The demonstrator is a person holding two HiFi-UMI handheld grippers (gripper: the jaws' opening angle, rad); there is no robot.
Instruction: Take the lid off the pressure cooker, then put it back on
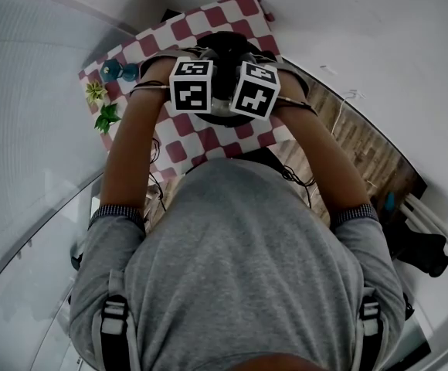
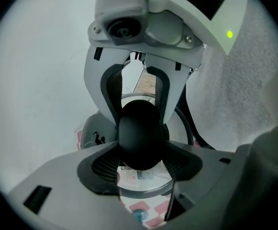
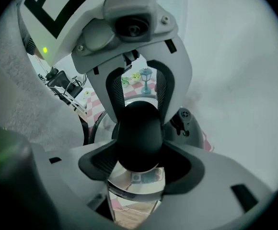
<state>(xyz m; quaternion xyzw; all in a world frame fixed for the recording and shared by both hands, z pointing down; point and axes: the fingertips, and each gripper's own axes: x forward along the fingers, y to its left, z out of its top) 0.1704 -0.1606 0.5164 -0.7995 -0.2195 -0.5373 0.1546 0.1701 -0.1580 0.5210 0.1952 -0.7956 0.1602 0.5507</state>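
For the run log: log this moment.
left hand-held gripper: shut on knob | right hand-held gripper: shut on knob | cooker: on checked cloth

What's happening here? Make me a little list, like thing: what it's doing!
place: table with a red-and-white checked cloth
pressure cooker lid: shiny metal, right under both grippers; whether it sits on the pot or is lifted, cannot tell
black lid handle: gripped from two opposite sides
left gripper: jaws closed on the handle
right gripper: jaws closed on the same handle
nearby: small green plants at the cloth's edge
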